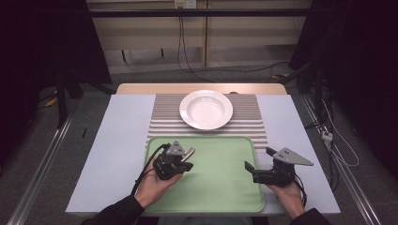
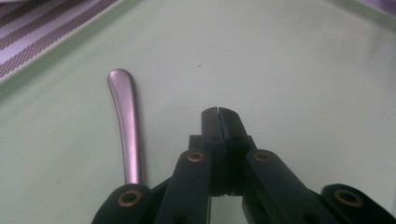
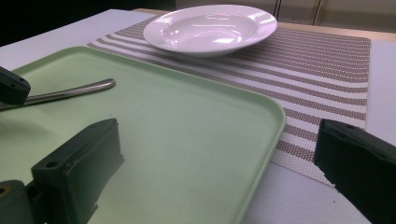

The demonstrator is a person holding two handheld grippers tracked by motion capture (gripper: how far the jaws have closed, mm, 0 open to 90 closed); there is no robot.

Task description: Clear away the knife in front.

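Observation:
A metal utensil handle (image 2: 127,130) lies on the green tray (image 1: 220,187), and its working end is hidden under my left gripper. My left gripper (image 2: 218,112) is shut with nothing between its jaws, just right of the handle and low over the tray. In the high view the left gripper (image 1: 186,165) sits over the tray's left part, with the handle (image 1: 189,152) poking out beside it. My right gripper (image 1: 259,158) is open and straddles the tray's right edge. In the right gripper view its wide-open jaws (image 3: 219,172) frame the tray rim (image 3: 261,140), with the handle (image 3: 70,92) farther off.
A white deep plate (image 1: 206,108) stands empty on a striped placemat (image 1: 248,119) behind the tray. The plate (image 3: 210,29) also appears beyond the tray in the right gripper view. The grey tabletop (image 1: 117,140) borders both sides.

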